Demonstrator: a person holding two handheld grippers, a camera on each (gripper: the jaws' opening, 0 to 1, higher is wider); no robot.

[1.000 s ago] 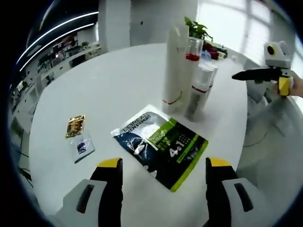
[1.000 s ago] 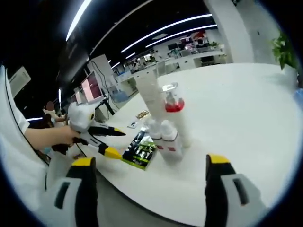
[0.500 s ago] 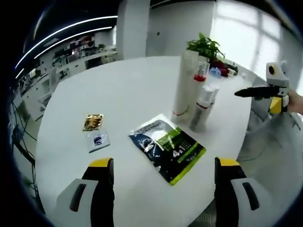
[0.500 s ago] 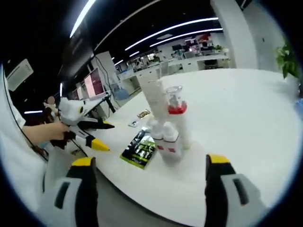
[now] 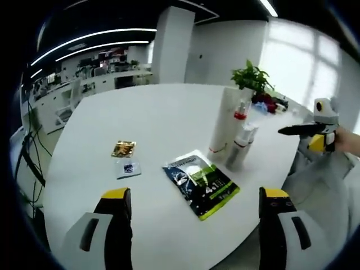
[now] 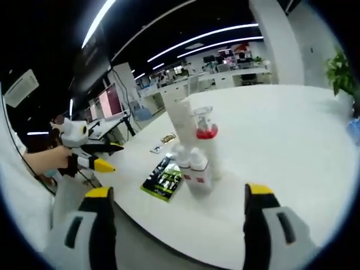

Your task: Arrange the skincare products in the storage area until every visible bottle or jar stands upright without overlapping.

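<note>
The left white-and-black two-jaw gripper with yellow tips hangs with its jaws spread wide apart and nothing between them. The right white-and-black two-jaw gripper with yellow tips is likewise parted and empty. Each is held out level by a hand, seen from the opposite gripper's view.

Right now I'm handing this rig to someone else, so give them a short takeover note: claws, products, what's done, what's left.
Left claw: open, empty, held back from the table.
Right claw: open, empty, off the table's edge.
Products: tall white tube, red-collared pump bottle and two small white bottles stand upright in a tight cluster. The dark green sachet pack lies flat beside them; gold sachet and small white sachet lie flat further off.
Done: bottles upright.
Left: check whether the clustered bottles touch; I cannot tell from here.
</note>
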